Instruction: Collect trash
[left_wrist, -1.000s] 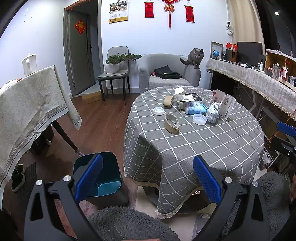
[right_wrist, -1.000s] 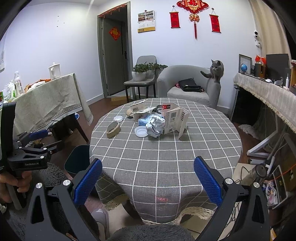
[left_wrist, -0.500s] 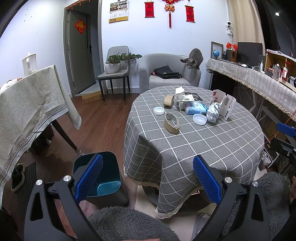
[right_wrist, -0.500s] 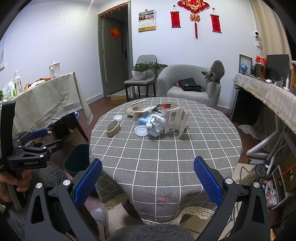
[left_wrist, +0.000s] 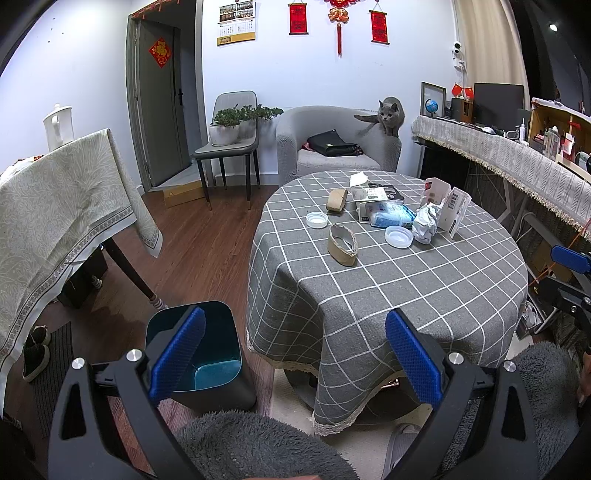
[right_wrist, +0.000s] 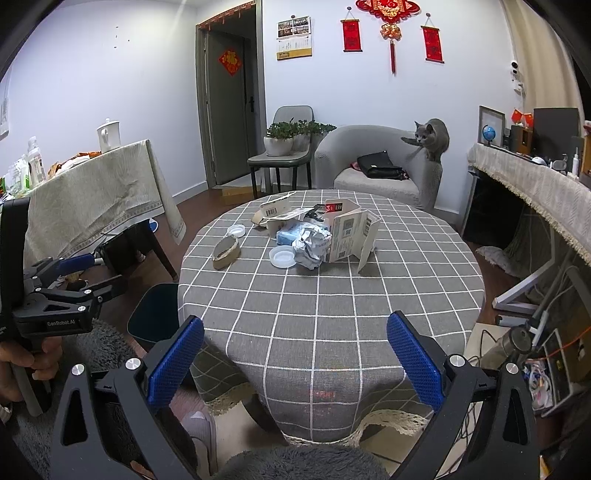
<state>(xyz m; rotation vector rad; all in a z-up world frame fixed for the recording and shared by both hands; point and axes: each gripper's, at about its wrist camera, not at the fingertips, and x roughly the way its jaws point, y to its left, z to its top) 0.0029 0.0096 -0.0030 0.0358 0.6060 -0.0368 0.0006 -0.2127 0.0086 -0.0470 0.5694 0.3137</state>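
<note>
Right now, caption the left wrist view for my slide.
Open left tongs face littered round table, bin beside it.

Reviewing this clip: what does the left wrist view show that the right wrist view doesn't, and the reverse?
Only the left wrist view looks down into the trash bin, showing its teal inside, and catches shoes by the mat. Only the right wrist view shows the whole left gripper in a hand, plus bottles on the side table. Both show the round table with crumpled paper, two white lids, cardboard rolls, an opened carton, and the cat on the armchair. Both grippers are open and empty.
</note>
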